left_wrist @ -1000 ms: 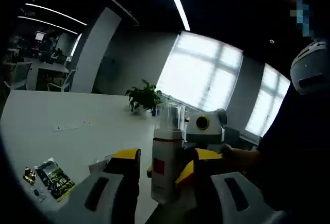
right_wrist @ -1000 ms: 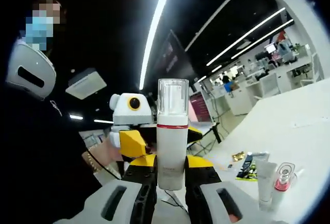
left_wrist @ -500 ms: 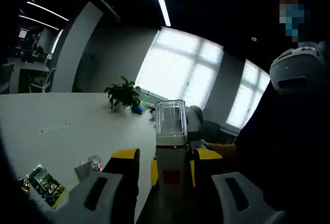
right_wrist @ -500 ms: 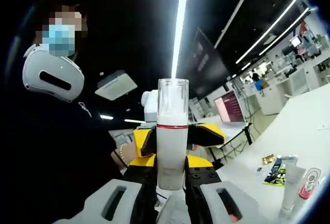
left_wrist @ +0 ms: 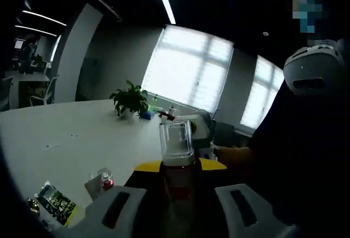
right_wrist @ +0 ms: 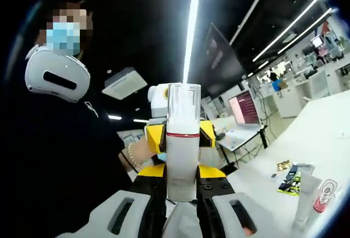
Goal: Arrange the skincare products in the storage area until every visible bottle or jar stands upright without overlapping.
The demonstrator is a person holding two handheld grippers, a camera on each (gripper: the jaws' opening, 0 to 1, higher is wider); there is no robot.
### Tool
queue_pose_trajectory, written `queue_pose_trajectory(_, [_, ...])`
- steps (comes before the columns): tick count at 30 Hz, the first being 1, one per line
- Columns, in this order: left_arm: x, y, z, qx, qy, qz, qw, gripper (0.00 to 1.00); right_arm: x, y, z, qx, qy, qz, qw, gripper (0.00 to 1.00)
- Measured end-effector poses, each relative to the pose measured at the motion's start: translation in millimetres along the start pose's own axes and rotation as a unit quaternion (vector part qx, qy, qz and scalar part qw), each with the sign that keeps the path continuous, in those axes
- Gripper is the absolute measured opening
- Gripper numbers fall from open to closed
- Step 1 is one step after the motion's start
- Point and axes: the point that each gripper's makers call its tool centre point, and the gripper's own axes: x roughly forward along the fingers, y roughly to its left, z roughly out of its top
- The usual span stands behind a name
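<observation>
Left gripper view showed the left gripper (left_wrist: 179,176) clamped on the pump bottle (left_wrist: 177,161), held above the white bench (left_wrist: 65,139). Right gripper view showed the right gripper (right_wrist: 181,184) clamped on that upright bottle (right_wrist: 181,156), a tube (right_wrist: 304,197) standing far right.

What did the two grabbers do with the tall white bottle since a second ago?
The left gripper moved in and closed its yellow jaws around the white bottle, just under the clear cap. The right gripper kept hold of the bottle's base, upright. The items on the table stayed put.
</observation>
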Motion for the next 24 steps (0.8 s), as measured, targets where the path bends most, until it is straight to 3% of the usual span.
queue_pose_trajectory(4, [0,9.5,-0.7,-0.011,0.002,0.028,0.9995,0.21,-2,-10,0.7,0.001,-0.002,-0.027,0.9996,0.11])
queue_pose_trajectory(7, [-2,24.9,-0.8,-0.011,0.001,0.073,0.9972,0.21,-5,-28,1.4,-0.022,0.005,-0.082,0.9964,0.12])
queue_pose_trajectory(10, [-2,35.1,5.2,-0.037,-0.022,0.102,0.9938,0.20,-3,-32,3.9,-0.063,0.021,-0.112,0.9915,0.14])
queue_pose_trajectory(14, [-8,52.3,13.0,-0.055,-0.046,0.150,0.9861,0.20,-3,-47,-3.8,-0.075,0.065,-0.165,0.9813,0.20])
queue_pose_trajectory(16, [-13,61.1,17.8,-0.060,-0.056,0.174,0.9813,0.20,-5,-59,-2.9,-0.096,0.073,-0.208,0.9706,0.27])
queue_pose_trajectory(19, [-20,72.5,21.2,-0.040,-0.053,0.220,0.9732,0.20,-6,-65,3.8,-0.098,0.063,-0.245,0.9624,0.33])
queue_pose_trajectory(22, [-26,83.5,23.9,-0.001,-0.040,0.283,0.9582,0.20,-9,-75,12.7,-0.123,0.056,-0.291,0.9471,0.33])
queue_pose_trajectory(24, [-29,90.6,26.0,0.012,-0.040,0.328,0.9438,0.20,-9,-80,21.1,-0.118,0.035,-0.319,0.9397,0.32])
